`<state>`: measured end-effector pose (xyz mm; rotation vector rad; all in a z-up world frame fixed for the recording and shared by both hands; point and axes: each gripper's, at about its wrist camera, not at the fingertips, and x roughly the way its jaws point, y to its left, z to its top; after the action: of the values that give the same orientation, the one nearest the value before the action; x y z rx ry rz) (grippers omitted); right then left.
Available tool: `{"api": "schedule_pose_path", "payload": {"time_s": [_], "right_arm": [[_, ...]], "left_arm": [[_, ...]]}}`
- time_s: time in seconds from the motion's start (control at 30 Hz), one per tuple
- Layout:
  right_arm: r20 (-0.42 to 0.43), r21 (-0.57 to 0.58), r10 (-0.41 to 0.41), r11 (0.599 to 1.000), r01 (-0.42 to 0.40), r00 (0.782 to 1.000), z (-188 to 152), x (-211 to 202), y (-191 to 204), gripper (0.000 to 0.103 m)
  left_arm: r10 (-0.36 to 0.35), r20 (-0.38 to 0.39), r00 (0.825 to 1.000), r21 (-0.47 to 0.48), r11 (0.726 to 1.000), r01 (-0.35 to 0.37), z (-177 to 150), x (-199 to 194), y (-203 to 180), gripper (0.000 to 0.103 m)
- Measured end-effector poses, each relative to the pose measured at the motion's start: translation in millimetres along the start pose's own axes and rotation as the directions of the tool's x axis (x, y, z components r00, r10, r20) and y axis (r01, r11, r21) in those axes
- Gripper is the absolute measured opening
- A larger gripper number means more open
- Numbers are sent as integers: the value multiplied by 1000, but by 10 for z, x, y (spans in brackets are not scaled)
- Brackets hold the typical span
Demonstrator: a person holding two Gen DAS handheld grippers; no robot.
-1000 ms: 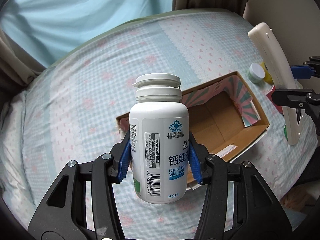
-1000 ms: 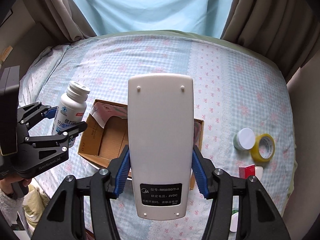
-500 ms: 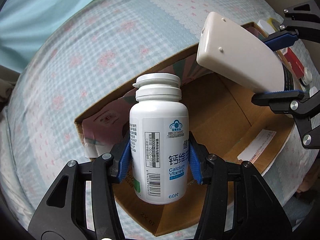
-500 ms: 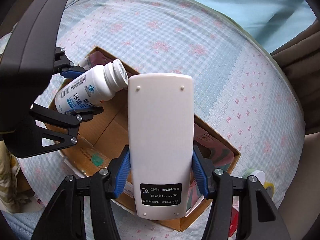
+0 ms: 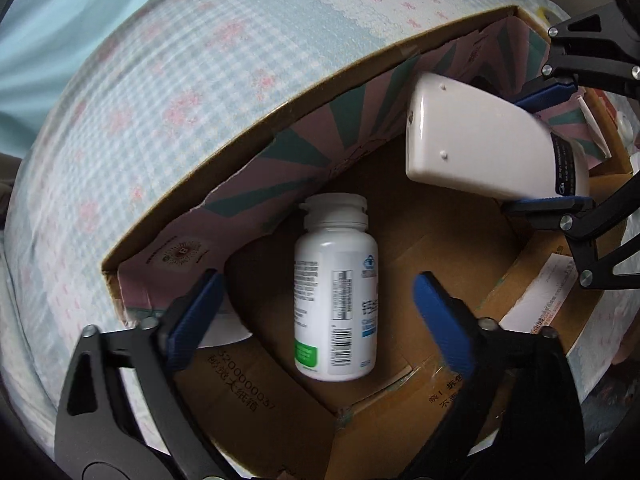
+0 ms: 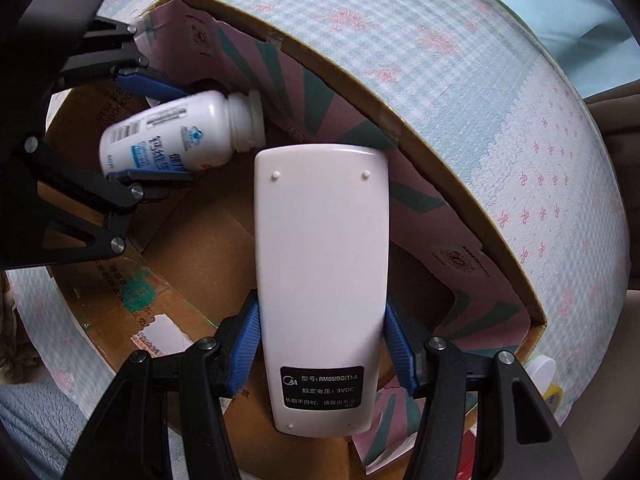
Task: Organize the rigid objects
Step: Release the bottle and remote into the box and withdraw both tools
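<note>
A white pill bottle (image 5: 336,292) lies on its side inside the open cardboard box (image 5: 256,136), between the spread fingers of my left gripper (image 5: 316,304), which is open and no longer holds it. The bottle also shows in the right wrist view (image 6: 180,136), with the left gripper (image 6: 148,128) around it. My right gripper (image 6: 322,344) is shut on a white remote control (image 6: 322,288), back side up, held inside the box (image 6: 440,168) above its floor. In the left wrist view the remote (image 5: 480,144) hangs at the box's right end in the right gripper (image 5: 548,140).
The box sits on a bed with a pale blue checked sheet (image 5: 160,92). Its inner flaps are pink and green. A white paper label (image 5: 548,296) sticks to the near flap. A yellow tape roll (image 6: 554,398) and a white item lie past the box's right end.
My left gripper lowered into the box and opened, dropping the pill bottle onto the box floor. My right gripper brought the remote down inside the box.
</note>
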<state>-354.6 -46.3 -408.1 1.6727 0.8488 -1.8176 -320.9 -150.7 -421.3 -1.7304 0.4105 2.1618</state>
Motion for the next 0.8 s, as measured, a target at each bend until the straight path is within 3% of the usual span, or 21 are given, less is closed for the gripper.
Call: {"api": "schedule_pose_path", "payload": {"time_s": [0.07, 0.1, 0.17, 0.27, 0.57, 0.8], "right_arm": [[-28, -4, 38, 999, -38, 999, -31, 24, -12, 72], [-36, 12, 87, 996, -86, 996, -49, 19, -35, 103], [14, 61, 163, 985, -163, 987, -79, -57, -98, 103], [113, 96, 158, 981, -169, 981, -114, -206, -158, 103], [131, 127, 94, 986, -111, 987, -148, -395, -132, 103], [132, 156, 97, 981, -117, 987, -194, -621, -93, 103]], "left_arm": [[-5, 11, 1000, -5, 1000, 5, 37, -65, 17, 103], [-2, 14, 1000, -4, 1000, 3, 48, -81, 22, 103], [-8, 16, 1000, -4, 1000, 8, 66, -102, 55, 103], [-13, 19, 1000, -15, 1000, 13, 87, -137, 93, 103], [-9, 28, 1000, -36, 999, 10, 53, -319, 96, 103], [-4, 53, 999, -76, 997, 8, 6, -638, 91, 103]]}}
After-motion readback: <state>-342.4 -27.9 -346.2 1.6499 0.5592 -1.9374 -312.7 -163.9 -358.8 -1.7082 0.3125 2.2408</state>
